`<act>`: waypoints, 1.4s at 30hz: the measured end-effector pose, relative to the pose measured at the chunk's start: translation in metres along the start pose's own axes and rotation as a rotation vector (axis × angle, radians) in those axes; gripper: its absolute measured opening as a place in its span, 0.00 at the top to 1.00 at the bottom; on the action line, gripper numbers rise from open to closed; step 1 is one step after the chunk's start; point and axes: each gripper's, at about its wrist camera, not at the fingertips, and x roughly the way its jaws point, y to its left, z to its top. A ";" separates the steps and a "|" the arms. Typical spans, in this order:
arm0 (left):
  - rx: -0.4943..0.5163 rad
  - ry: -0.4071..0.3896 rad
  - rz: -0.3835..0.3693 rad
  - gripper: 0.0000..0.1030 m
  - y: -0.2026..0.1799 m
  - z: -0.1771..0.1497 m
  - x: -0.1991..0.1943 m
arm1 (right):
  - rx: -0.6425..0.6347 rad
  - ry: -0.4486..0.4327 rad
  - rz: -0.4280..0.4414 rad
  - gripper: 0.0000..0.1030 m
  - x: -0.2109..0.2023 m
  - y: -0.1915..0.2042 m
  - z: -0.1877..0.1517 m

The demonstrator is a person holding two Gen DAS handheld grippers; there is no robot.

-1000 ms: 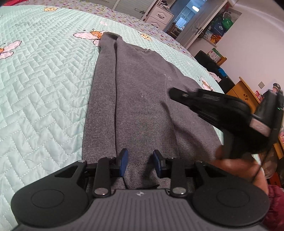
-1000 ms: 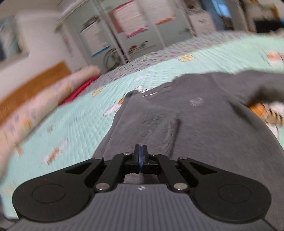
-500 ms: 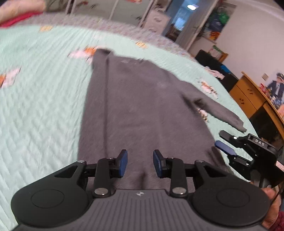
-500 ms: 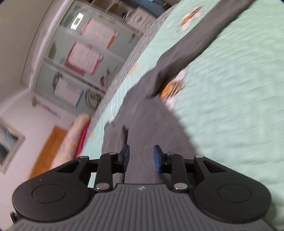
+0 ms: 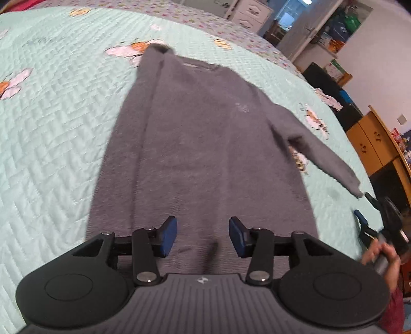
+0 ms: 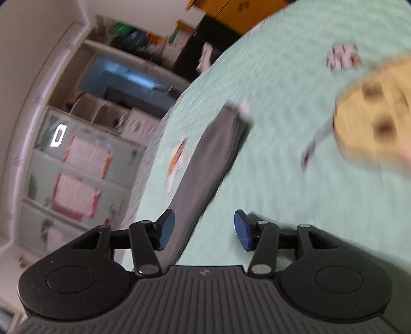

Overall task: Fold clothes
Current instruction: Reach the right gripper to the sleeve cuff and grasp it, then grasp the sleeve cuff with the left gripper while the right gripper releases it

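Observation:
A grey sweater [image 5: 205, 144] lies flat on the mint quilted bedspread [image 5: 56, 108], collar at the far end. Its left sleeve is folded in along the left edge; the right sleeve [image 5: 326, 156] stretches out to the right. My left gripper [image 5: 203, 236] hovers over the hem, its jaws opening, with only the flat cloth below them. At the far right my right gripper [image 5: 363, 205] sits just beyond the sleeve's cuff. In the blurred, rolled right wrist view the sleeve [image 6: 210, 159] runs away from the right gripper [image 6: 204, 232]. Its jaws are opening and the pads press on nothing.
A person's hand [image 5: 382, 254] holds the right gripper at the bed's right edge. Beyond that edge stand a wooden cabinet [image 5: 372, 138] and dark furniture. White drawers [image 5: 251, 12] and a doorway lie past the bed's far end. A wardrobe [image 6: 77, 167] fills the left of the right wrist view.
The right gripper, shut over the sweater's body before, has opened, rolled and swung out right to the sleeve's cuff. The left gripper's jaws have spread wider and it has lifted slightly.

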 end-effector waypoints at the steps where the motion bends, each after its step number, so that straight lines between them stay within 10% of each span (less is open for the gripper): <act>1: 0.009 0.005 -0.003 0.54 -0.005 -0.001 0.003 | 0.011 -0.015 -0.023 0.49 0.009 -0.001 0.008; 13: -0.023 0.096 0.008 0.53 -0.025 -0.001 0.024 | 0.086 -0.118 -0.076 0.50 0.084 -0.007 0.052; 15: -0.035 0.095 0.002 0.53 -0.022 -0.001 0.022 | 0.026 -0.092 -0.069 0.56 0.086 -0.004 0.052; 18: -0.046 0.092 -0.023 0.53 -0.023 0.002 0.019 | -0.060 -0.049 -0.085 0.96 0.088 0.002 0.052; 30: -0.010 0.008 -0.290 0.41 -0.113 0.059 0.048 | -1.074 -0.133 0.108 0.96 0.035 0.112 -0.099; 35: 0.031 0.005 -0.378 0.40 -0.160 0.063 0.088 | -1.101 -0.126 0.118 0.96 0.040 0.107 -0.123; 42: -0.221 0.063 -0.528 0.40 -0.172 0.056 0.140 | -1.001 -0.139 0.123 0.96 0.036 0.088 -0.118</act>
